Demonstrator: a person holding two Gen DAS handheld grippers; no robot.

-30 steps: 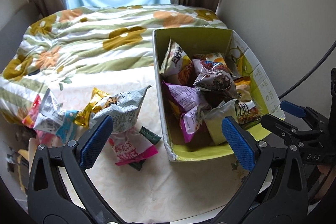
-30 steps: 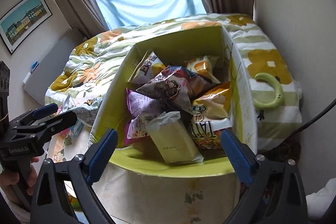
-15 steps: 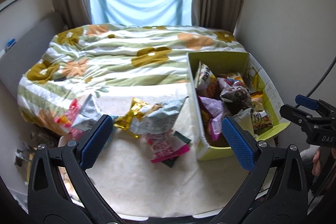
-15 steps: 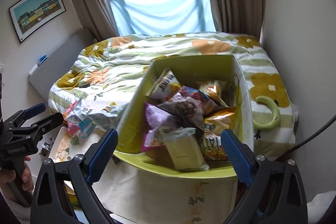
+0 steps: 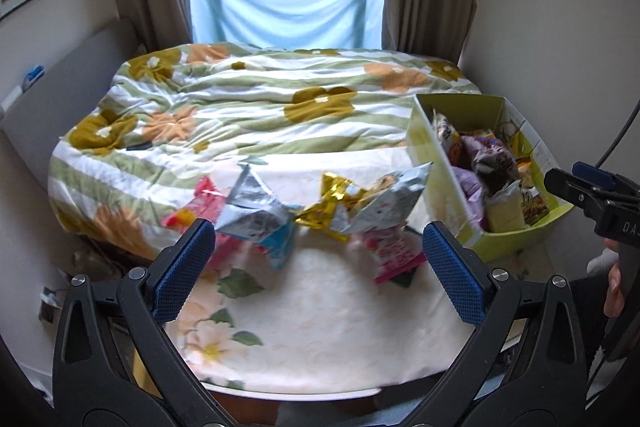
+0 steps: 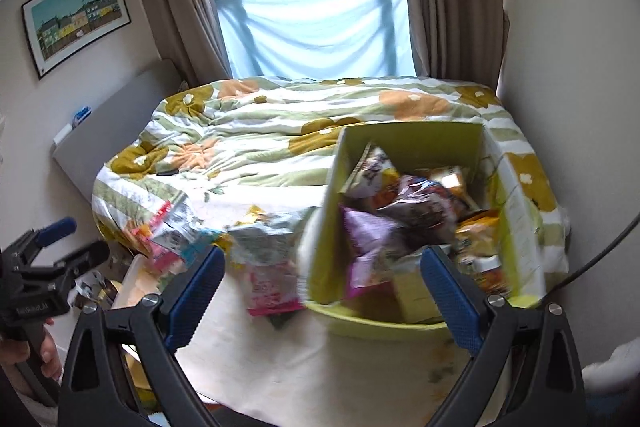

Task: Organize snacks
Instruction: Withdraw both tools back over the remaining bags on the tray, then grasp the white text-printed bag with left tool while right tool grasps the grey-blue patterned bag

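A yellow-green cardboard box (image 5: 430, 143) (image 6: 326, 211) full of snack bags stands on the right of a cloth-covered table. Loose bags lie left of it: a silver bag (image 5: 384, 203) (image 6: 268, 239), a gold bag (image 5: 328, 211), a pink packet (image 5: 394, 255) (image 6: 272, 285), and a silver-blue bag (image 5: 256, 215) (image 6: 176, 231) over a red-pink one (image 5: 192, 211). My left gripper (image 5: 318, 273) is open and empty, held back above the table's near part. My right gripper (image 6: 320, 293) is open and empty, near the box's front end.
A bed with a flowered green-striped quilt (image 5: 248, 107) lies behind the table. The wall is close on the right, beside the box. A grey headboard (image 5: 52, 99) stands on the left, a curtained window at the back. The table's front edge (image 5: 300, 391) is near me.
Both grippers have pulled back and risen away from the table, so more of the room shows. The left view has swung left toward the loose bags. Both stay open and empty.
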